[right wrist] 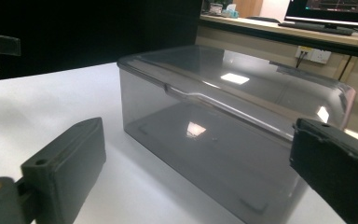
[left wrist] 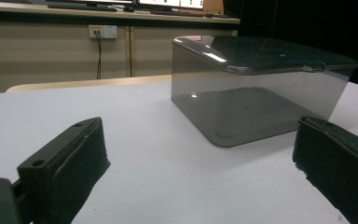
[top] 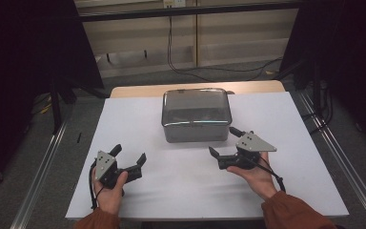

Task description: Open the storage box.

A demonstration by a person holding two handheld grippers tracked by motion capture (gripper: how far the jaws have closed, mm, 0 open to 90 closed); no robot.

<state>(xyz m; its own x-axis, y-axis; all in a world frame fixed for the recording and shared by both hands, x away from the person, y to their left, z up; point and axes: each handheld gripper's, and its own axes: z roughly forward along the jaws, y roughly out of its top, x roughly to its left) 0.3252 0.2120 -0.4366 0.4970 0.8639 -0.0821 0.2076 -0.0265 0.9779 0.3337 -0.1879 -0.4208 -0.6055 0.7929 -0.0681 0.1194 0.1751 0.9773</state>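
No text, label, brand, number or sign can be read in any view. The monitor [right wrist: 338, 10] behind the worktop, seen in the right gripper view, carries faint lines of writing, but these are too small and blurred to be made out. The smoky clear box [top: 196, 114] bears no visible marking, and the wall socket [left wrist: 102, 31] seen in the left gripper view shows no legible lettering.

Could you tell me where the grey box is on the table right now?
In the high view, the grey box sits lid-closed at the table's far middle, ahead of both open grippers, nearer the right gripper.
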